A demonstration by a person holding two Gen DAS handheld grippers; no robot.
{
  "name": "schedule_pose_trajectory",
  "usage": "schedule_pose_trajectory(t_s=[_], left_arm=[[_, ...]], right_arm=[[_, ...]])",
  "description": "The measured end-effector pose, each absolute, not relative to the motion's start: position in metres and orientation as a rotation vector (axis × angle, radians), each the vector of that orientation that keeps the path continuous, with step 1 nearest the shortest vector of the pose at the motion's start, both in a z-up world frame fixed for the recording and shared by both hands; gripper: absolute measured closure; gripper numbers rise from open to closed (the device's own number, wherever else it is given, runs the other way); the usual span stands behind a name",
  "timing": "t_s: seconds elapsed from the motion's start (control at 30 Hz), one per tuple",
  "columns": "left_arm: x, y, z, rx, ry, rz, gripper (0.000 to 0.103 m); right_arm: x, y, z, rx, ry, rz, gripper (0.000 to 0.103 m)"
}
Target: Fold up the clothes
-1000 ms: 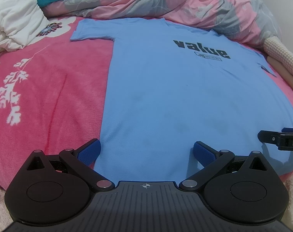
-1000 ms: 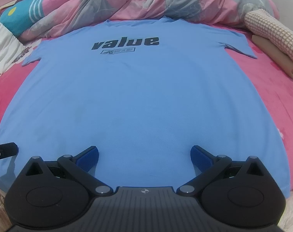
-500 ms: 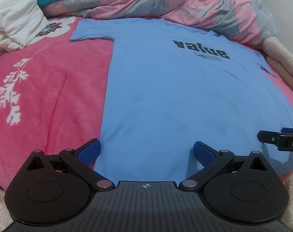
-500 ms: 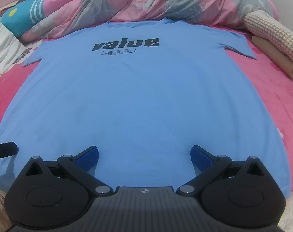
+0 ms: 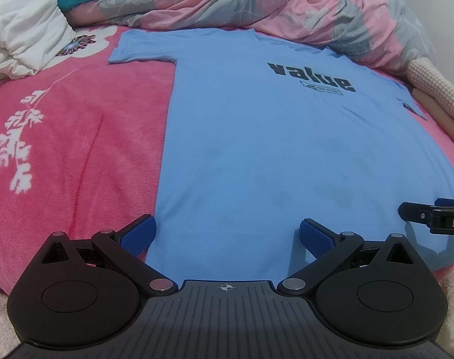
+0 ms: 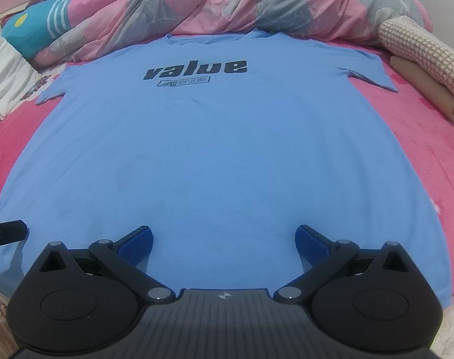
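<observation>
A light blue T-shirt (image 5: 271,137) (image 6: 221,149) printed "value" lies spread flat, front up, on the pink bed cover, collar at the far end. My left gripper (image 5: 227,233) hovers open over the shirt's near left hem corner, its left finger beside the shirt's edge. My right gripper (image 6: 224,236) is open above the near hem, right of the middle. Nothing sits between either pair of blue pads. The right gripper's tip (image 5: 430,215) shows at the left wrist view's right edge. The left gripper's tip (image 6: 5,230) shows at the right wrist view's left edge.
A rumpled pink and grey duvet (image 5: 256,6) (image 6: 227,3) lies along the far side. White bedding (image 5: 20,39) and a teal pillow (image 6: 29,30) sit far left. Folded beige and checked cloth (image 6: 421,68) lies far right. The pink floral cover (image 5: 71,149) is bare left of the shirt.
</observation>
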State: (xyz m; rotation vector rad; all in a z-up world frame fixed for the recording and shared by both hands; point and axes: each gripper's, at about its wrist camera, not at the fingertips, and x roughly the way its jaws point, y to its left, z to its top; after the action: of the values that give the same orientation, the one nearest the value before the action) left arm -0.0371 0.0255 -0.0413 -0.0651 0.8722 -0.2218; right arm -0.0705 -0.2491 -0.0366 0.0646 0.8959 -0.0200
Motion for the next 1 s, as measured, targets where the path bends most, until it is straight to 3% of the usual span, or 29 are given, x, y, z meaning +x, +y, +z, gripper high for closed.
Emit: schedule_pose_trajectory(t_s=[1.0], left_arm=[[-0.0368,0.0272,-0.0428,-0.054,0.869,-0.225,0.000]], right_arm=[[-0.0729,-0.2526,-0.0380,0.067,0.875,-0.010,0.000]])
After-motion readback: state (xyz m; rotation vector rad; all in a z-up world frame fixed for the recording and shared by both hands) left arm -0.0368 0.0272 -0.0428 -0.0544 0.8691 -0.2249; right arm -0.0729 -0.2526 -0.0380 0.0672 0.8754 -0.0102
